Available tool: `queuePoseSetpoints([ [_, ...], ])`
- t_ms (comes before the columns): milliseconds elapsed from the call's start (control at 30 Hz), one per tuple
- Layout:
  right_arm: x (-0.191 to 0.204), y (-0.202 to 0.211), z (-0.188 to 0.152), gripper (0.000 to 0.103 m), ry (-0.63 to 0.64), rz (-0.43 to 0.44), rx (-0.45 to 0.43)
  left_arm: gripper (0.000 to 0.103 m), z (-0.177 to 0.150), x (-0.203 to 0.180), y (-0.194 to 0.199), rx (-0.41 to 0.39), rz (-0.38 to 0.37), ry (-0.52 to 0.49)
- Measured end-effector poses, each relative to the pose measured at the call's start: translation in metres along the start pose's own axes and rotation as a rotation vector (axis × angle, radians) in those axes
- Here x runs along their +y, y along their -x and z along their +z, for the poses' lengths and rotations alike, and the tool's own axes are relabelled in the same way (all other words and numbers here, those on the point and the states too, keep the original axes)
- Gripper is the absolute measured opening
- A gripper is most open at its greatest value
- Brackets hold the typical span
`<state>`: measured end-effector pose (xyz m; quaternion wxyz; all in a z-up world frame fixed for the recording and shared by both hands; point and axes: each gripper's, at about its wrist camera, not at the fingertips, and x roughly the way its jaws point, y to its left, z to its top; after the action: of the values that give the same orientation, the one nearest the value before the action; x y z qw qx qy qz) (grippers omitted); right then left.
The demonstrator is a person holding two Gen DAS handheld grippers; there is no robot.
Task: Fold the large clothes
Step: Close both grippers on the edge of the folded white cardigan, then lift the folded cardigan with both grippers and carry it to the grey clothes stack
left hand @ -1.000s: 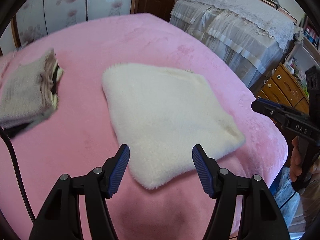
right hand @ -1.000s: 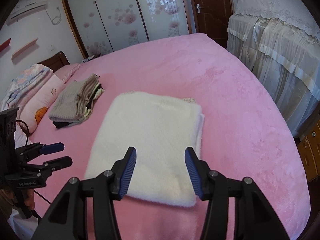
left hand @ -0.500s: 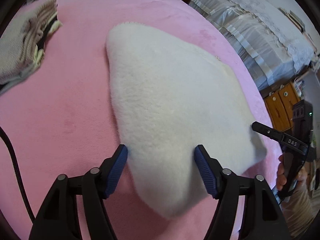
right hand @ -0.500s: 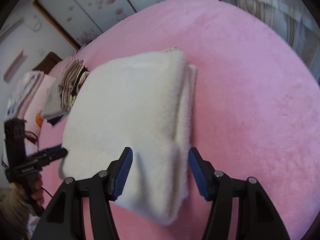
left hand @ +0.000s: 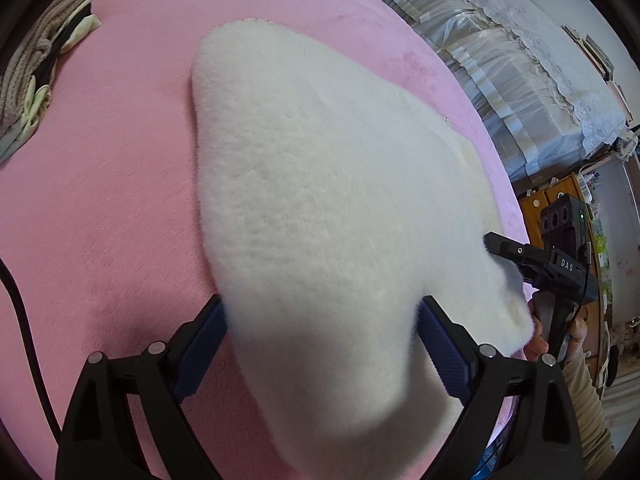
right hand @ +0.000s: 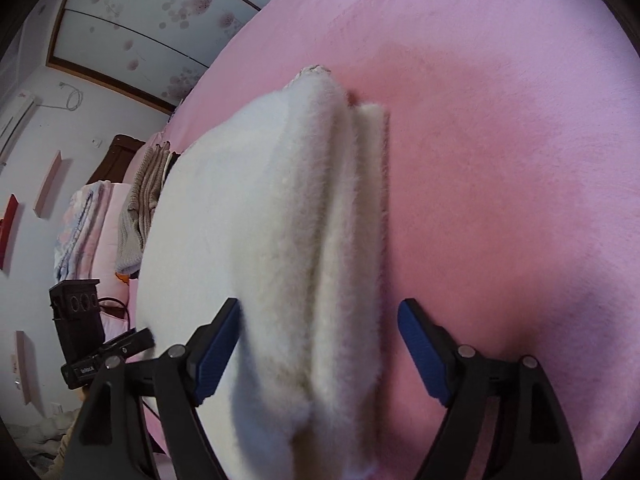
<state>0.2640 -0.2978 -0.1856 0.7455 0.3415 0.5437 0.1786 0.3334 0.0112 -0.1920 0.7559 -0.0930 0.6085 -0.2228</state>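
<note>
A folded cream fleece garment (left hand: 328, 200) lies on the pink bed (left hand: 100, 208). My left gripper (left hand: 320, 344) is open, its blue pads straddling the garment's near left corner. My right gripper (right hand: 320, 352) is open around the garment's (right hand: 256, 208) near right corner, where the stacked folded layers show along the right edge. The right gripper also shows in the left wrist view (left hand: 504, 248) at the fleece's right edge, and the left gripper shows in the right wrist view (right hand: 132, 344) at its left edge.
A stack of folded grey-brown knitwear (left hand: 36, 56) lies on the bed at the far left, also in the right wrist view (right hand: 144, 196). A lace-covered piece of furniture (left hand: 520, 64) and a wooden dresser (left hand: 560, 200) stand right of the bed. Pillows (right hand: 88, 220) lie at the headboard.
Both grippers have moved forward and down onto the near edge of the fleece garment, from hovering before it to straddling its two near corners. Both jaws stay open.
</note>
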Motion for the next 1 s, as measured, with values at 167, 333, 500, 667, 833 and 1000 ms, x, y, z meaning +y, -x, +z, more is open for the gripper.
queuePoseSetpoints([
  [167,0.002,-0.014,0.009,0.083,0.003,0.052,0.031,0.099,0.003,0.004,-0.004,0.008,-0.02,-0.016],
  [333,0.008,-0.025,0.013,0.085,0.02,0.075,0.055,0.102,0.009,0.008,-0.011,0.025,-0.039,-0.026],
  [500,0.01,-0.029,0.014,0.085,0.043,0.074,0.068,0.103,0.014,0.013,-0.02,0.068,-0.074,-0.017],
  [667,0.018,-0.036,0.018,0.085,0.053,0.069,0.066,0.103,0.018,0.015,-0.028,0.099,-0.104,-0.004],
  [833,0.021,-0.036,0.016,0.084,0.077,0.053,0.059,0.103,0.018,0.009,-0.03,0.098,-0.08,-0.007],
  [1000,0.023,-0.032,0.014,0.072,0.103,0.048,0.033,0.1,0.016,-0.004,-0.031,0.061,-0.035,-0.017],
])
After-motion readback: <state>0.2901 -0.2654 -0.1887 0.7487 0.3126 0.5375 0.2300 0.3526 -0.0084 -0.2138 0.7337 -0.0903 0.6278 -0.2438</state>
